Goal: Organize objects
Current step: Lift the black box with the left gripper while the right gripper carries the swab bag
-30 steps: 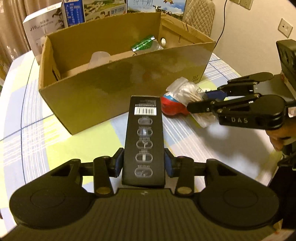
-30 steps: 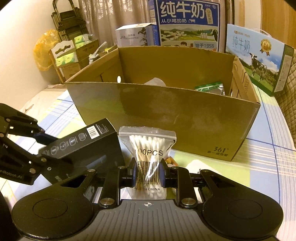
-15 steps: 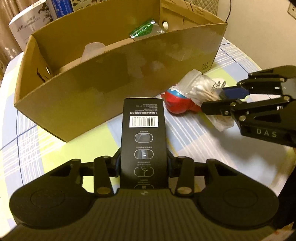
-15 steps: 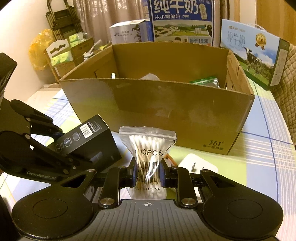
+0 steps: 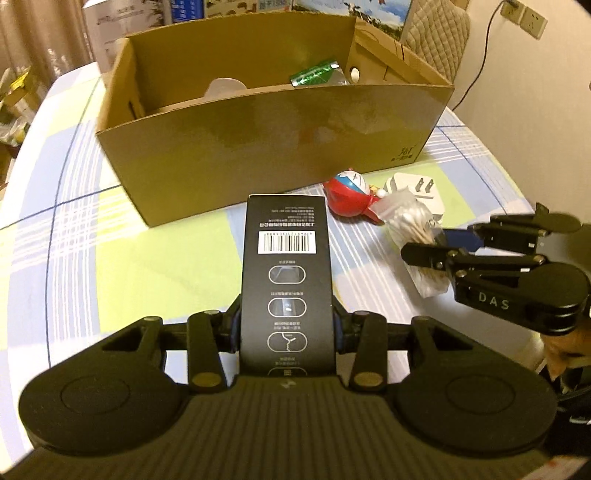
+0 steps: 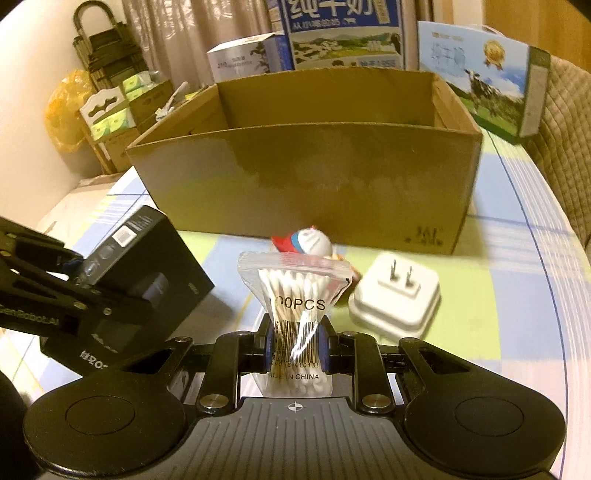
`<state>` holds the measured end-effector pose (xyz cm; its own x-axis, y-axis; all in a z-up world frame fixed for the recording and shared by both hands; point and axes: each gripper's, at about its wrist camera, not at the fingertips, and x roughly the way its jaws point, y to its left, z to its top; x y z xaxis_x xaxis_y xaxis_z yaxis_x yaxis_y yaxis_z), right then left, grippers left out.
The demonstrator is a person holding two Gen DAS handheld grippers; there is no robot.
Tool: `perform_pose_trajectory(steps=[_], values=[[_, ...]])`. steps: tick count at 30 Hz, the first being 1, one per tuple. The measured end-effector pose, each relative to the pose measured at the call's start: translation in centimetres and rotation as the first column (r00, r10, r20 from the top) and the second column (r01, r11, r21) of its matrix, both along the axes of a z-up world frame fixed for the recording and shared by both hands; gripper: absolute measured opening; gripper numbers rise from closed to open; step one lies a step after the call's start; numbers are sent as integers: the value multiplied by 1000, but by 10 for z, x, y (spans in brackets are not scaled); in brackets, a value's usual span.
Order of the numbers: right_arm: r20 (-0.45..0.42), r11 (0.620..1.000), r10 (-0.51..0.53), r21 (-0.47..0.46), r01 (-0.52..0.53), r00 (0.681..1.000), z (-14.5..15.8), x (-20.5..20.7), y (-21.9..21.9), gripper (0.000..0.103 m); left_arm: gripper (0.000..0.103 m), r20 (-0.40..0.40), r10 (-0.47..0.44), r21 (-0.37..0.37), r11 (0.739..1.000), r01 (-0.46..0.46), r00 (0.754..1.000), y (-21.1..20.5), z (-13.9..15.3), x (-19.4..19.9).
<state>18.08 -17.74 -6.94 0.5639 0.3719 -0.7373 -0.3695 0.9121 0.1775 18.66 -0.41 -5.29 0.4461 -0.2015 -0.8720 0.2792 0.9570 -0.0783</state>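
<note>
My left gripper (image 5: pixel 287 325) is shut on a long black product box (image 5: pixel 287 273) with a barcode, held above the table in front of the open cardboard box (image 5: pixel 266 133). My right gripper (image 6: pixel 294 347) is shut on a clear bag of cotton swabs (image 6: pixel 295 295), also held in front of the cardboard box (image 6: pixel 306 184). The right gripper and its bag show in the left wrist view (image 5: pixel 417 236). On the table by the box wall lie a red and blue toy figure (image 5: pixel 349 197) and a white plug adapter (image 5: pixel 417 192).
The cardboard box holds a green packet (image 5: pixel 314 74) and a white object (image 5: pixel 225 86). Milk cartons (image 6: pixel 340 33) stand behind it. The table has a checked cloth (image 5: pixel 92 240); a padded chair (image 5: pixel 436 26) is at the far right.
Both grippers have drawn back from the cardboard box with their loads. The bag came off the toy and the plug adapter, which now show on the table.
</note>
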Motion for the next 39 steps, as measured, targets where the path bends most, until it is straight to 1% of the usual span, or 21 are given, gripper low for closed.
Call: perform_pose_trajectory(steps=[4, 14, 21, 31, 39], values=[[10, 1000, 1, 0, -1, 1000, 3, -16, 2, 20, 38, 12, 24, -6, 1000, -24, 1000, -2, 6, -14], [43, 999, -44, -16, 44, 998, 17, -54, 1, 20, 38, 60, 13, -1, 1000, -13, 998, -18, 25, -46], [50, 997, -65, -30, 66, 997, 25, -66, -2, 20, 38, 82, 12, -1, 1000, -12, 997, -21, 34, -64], [60, 997, -70, -32, 72, 996, 33, -73, 0, 20, 38, 98, 27, -12, 1000, -26, 995, -14, 39, -69], [57, 996, -80, -32, 82, 995, 33, -73, 0, 20, 38, 111, 39, -16, 999, -37, 993, -10, 44, -68]])
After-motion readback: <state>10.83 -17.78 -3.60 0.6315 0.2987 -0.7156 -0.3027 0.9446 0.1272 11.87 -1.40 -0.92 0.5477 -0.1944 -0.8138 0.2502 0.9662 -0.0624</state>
